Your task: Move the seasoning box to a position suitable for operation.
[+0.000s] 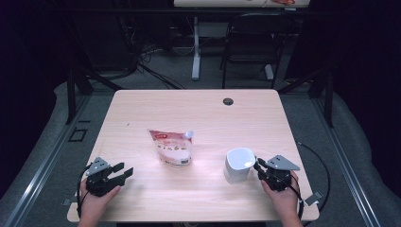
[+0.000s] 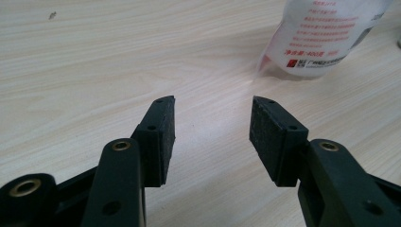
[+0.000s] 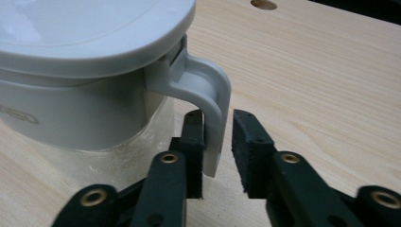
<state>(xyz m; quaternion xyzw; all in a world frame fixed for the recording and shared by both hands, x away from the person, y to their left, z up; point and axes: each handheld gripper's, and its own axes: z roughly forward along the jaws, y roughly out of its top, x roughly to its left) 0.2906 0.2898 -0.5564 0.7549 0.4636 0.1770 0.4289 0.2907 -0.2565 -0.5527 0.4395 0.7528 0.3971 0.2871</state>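
Note:
A white lidded jug (image 1: 239, 165) stands on the wooden table (image 1: 198, 113) at the front right. Its handle (image 3: 208, 94) lies between the jaws of my right gripper (image 3: 218, 123): the left pad sits against it, while a narrow gap remains at the right pad. In the high view the right gripper (image 1: 258, 166) sits just right of the jug. A pink and white spouted pouch (image 1: 171, 147) stands near the table's middle. My left gripper (image 1: 124, 173) rests low at the front left, open and empty, with the pouch (image 2: 326, 38) ahead to its upper right.
A round cable hole (image 1: 228, 101) sits near the table's far edge. Beyond the table stand a dark chair (image 1: 250, 42) and a white desk leg (image 1: 196, 47). A black cable (image 1: 321, 175) loops off the table's right edge.

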